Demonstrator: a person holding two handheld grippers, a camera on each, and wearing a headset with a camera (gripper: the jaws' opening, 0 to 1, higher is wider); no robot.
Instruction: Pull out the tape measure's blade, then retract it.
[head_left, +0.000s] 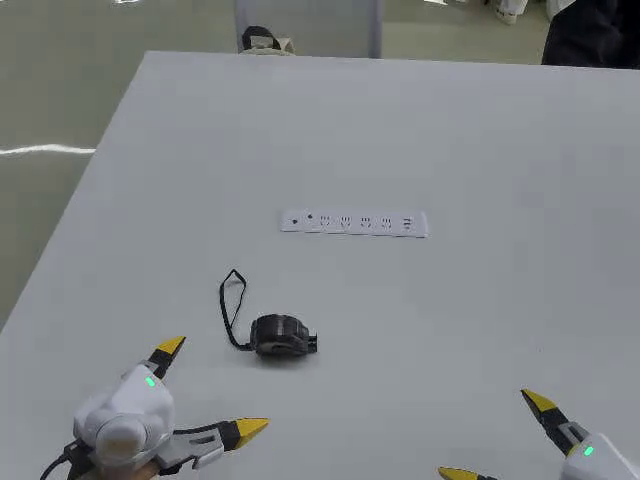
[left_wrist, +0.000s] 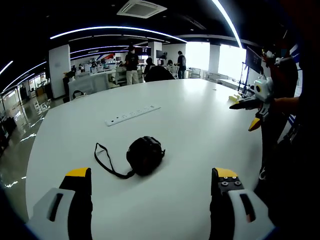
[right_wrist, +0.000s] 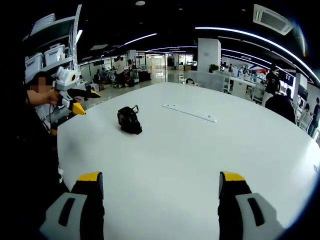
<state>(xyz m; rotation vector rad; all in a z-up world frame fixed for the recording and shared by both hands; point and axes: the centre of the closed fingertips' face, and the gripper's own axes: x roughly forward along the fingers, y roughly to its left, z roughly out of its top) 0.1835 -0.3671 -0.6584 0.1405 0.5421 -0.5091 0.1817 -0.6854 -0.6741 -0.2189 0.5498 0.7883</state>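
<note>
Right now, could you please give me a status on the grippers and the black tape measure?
Left gripper open, right gripper open, both empty. Black tape measure lies untouched on white table, blade in. White power strip beyond, clear.

Tape: on the bench, left of the middle.
Strap: joined to the tape's left side, lying behind-left of it.
Power strip: behind the tape, slightly right, apart.
Left gripper: before the tape, left.
Right gripper: front right, well apart.
</note>
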